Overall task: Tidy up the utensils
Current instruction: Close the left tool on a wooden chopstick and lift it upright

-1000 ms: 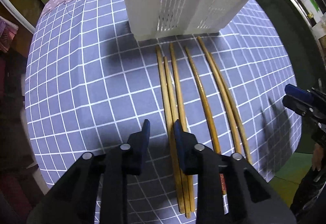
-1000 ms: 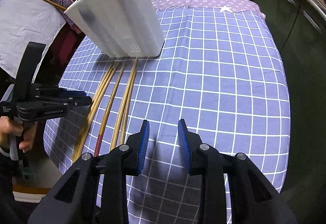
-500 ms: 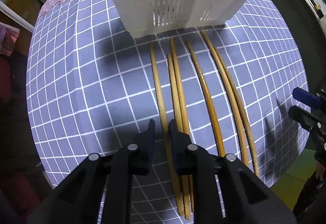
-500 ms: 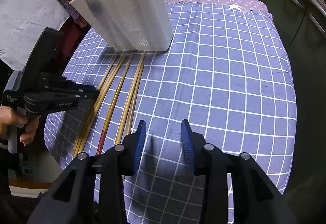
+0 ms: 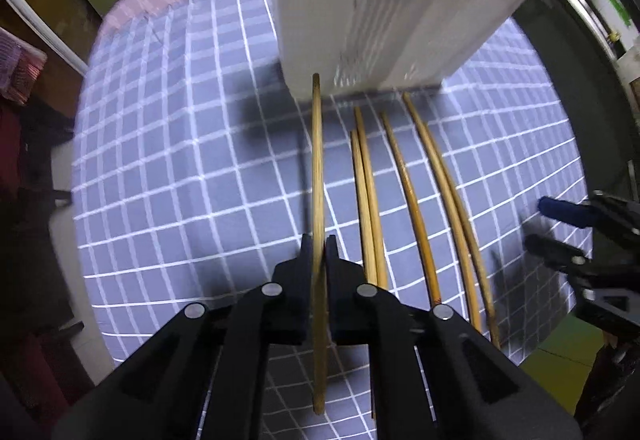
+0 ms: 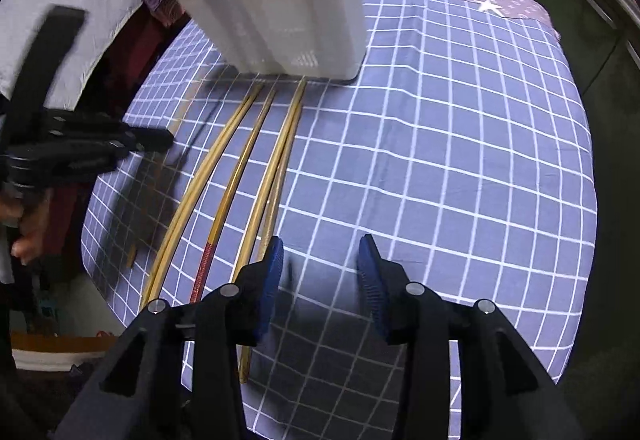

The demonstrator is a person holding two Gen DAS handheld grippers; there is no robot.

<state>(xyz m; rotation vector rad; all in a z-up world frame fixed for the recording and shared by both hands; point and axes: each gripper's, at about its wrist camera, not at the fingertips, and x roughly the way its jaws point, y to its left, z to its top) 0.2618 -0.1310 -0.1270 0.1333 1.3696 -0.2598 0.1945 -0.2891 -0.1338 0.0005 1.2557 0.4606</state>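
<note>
Since a moment ago, the left gripper (image 5: 319,254) has squeezed together on one chopstick (image 5: 317,176) and lifted it a little off the desk (image 5: 180,176), so that stick now sits apart from the others. It is pinched near its thick end, I think so the long thin end can point ahead toward the white holder (image 5: 384,0) and slide in from the top. The stick's far tip looks close to the bottom edge of the holder. Five more chopsticks (image 5: 416,196) lie flat on the checked cloth, side by side, all pointing at the holder, which makes them easy to pick up one at a time. One of them has a red patterned band (image 6: 202,268) near its thick end. The right gripper (image 6: 320,264) hangs just beside the nearest sticks with nothing between its blue pads (image 6: 274,260), and its jaws are opening, maybe to get ready for the next stick. The holder stands at the far ends of the sticks, so each trip is short. A hand (image 6: 24,236) at the left edge of the right view holds the left tool. The job looks like it has only just started, with most sticks still on the desk.
</note>
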